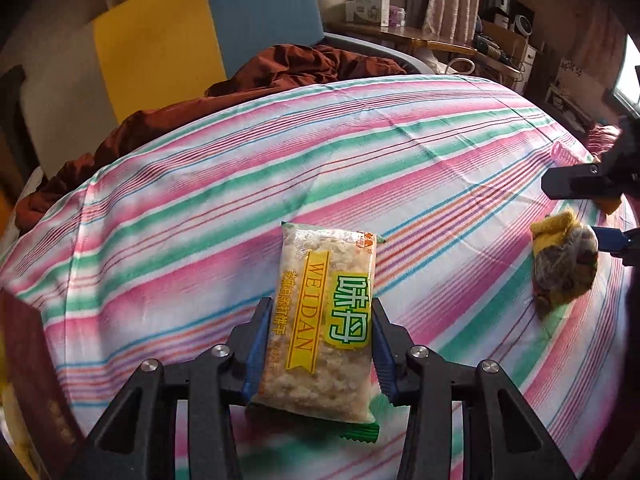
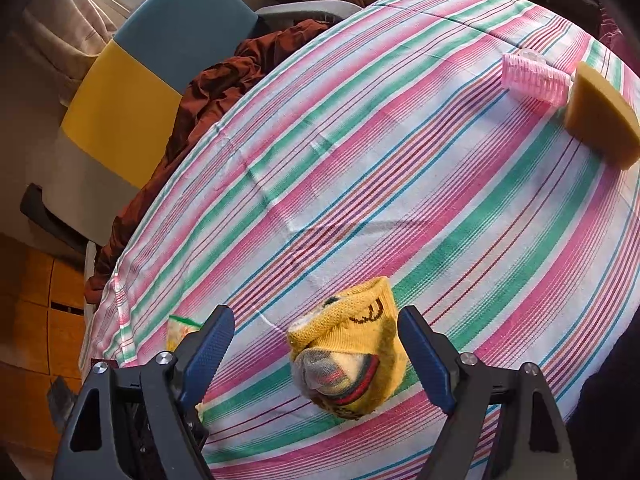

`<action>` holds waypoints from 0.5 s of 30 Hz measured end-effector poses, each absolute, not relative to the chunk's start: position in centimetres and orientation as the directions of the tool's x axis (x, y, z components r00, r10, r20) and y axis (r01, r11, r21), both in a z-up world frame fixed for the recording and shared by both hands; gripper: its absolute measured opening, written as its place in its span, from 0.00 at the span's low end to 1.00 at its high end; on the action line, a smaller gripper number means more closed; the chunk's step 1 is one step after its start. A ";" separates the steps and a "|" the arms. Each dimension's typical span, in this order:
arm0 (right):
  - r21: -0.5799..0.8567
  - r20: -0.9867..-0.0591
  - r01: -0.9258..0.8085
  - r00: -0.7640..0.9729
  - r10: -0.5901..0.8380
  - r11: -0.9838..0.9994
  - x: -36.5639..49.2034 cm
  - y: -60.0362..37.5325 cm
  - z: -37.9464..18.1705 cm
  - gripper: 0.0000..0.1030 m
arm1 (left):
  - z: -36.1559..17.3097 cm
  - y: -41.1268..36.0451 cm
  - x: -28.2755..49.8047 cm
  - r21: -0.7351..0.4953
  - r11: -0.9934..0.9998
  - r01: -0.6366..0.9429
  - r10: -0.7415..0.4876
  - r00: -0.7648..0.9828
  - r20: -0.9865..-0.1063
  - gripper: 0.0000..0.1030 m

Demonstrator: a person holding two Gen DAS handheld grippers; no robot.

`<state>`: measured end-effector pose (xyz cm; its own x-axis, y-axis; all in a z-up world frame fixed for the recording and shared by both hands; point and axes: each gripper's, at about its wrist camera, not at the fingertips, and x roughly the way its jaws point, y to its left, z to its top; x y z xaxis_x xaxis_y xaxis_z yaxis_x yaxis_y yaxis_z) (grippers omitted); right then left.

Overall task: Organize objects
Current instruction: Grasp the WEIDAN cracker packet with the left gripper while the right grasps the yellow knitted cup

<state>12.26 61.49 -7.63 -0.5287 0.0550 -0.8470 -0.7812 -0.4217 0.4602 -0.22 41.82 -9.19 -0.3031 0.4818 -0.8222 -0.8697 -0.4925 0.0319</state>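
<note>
The left gripper (image 1: 320,312) has its blue-padded jaws clamped against the two long edges of a clear plastic cracker packet with a yellow label and green ends (image 1: 324,320), which lies on the pink, green and white striped cloth (image 1: 200,208) covering the surface. To do this step well, the squeeze should stay light, since the crackers inside look brittle, and the lift should go straight up so the slippery film does not twist out of the pads.

The right gripper (image 2: 316,344) stands open, its jaws on either side of a rolled yellow knitted sock with dark stripes (image 2: 348,364) but not touching it. It should close around the thick middle of the roll.

The right wrist view alone shows a pink ribbed plastic hair roller (image 2: 534,80) and a tan wedge-shaped sponge (image 2: 600,116), touching each other at the far right of the cloth. The left wrist view shows only a pink sliver there, probably the roller. It alone shows the packet's printed face, and a far wooden shelf with white boxes (image 1: 368,4).
</note>
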 end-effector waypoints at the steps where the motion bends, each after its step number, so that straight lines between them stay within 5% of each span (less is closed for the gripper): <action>1: 0.454 -0.853 -0.784 -0.519 0.046 -0.422 12.1 61.4 -7.9 0.83 | -9.3 40.9 0.1 0.031 -0.511 -0.859 0.478 -0.314 -0.820 0.45; 4: 0.427 -0.874 -0.796 -0.485 0.031 -0.428 11.9 61.2 -8.4 0.81 | -9.3 37.9 1.8 0.027 -0.543 -0.839 0.486 -0.341 -0.805 0.45; 10: 0.328 -0.913 -0.783 -0.407 0.037 -0.529 10.2 59.9 -8.9 0.41 | -9.6 35.7 3.2 0.019 -0.544 -0.839 0.518 -0.354 -0.779 0.45; 15: 0.301 -0.903 -0.678 -0.429 0.028 -0.671 7.9 57.4 -8.1 0.37 | -9.8 35.6 3.1 0.008 -0.536 -0.844 0.543 -0.351 -0.763 0.46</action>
